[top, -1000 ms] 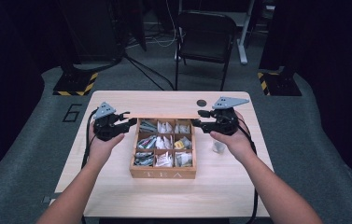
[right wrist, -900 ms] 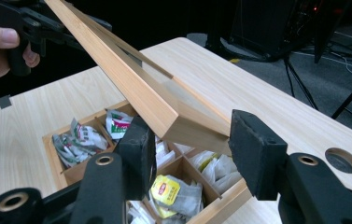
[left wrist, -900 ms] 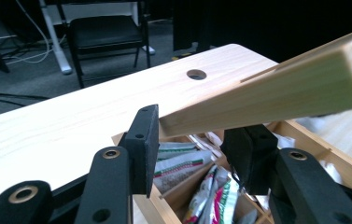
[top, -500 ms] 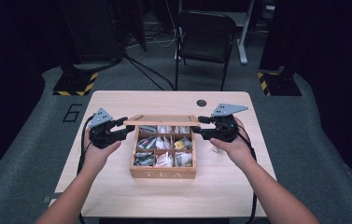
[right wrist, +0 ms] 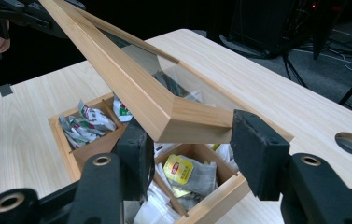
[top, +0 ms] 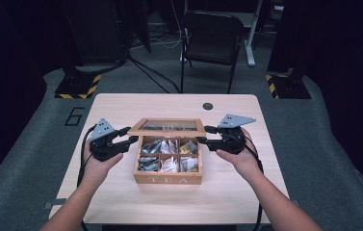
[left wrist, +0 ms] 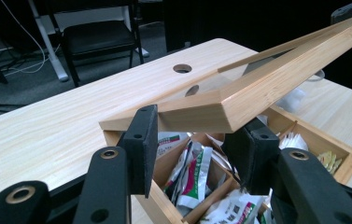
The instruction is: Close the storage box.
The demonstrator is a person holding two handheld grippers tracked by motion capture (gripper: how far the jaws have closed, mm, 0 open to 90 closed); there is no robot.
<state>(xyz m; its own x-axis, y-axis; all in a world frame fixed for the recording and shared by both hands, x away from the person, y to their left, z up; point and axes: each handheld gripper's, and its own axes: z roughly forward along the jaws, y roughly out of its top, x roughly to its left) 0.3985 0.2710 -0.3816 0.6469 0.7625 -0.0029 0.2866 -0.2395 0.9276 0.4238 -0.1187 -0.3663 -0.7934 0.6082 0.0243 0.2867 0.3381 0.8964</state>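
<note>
A wooden tea box (top: 168,179) sits mid-table, its compartments full of tea bags (top: 169,163). Its glass-paned lid (top: 167,127) hangs tilted, half lowered over the box, hinged at the far side. My left gripper (top: 128,140) grips the lid's left front corner. In the left gripper view the lid (left wrist: 239,93) corner sits between the pads of that gripper (left wrist: 197,126). My right gripper (top: 203,141) holds the opposite corner. The right gripper view shows that gripper (right wrist: 190,123) clamped on the lid (right wrist: 173,116), with tea bags (right wrist: 183,170) below.
A round cable hole (top: 208,106) lies in the tabletop behind the box. A black chair (top: 213,33) stands beyond the table's far edge. Bare wood (top: 121,202) stretches between the box and the near edge. Cables trail from both grippers off the near side.
The lid has swung down from upright to a low tilt over the box. Both grippers have come toward the near side with its corners.
</note>
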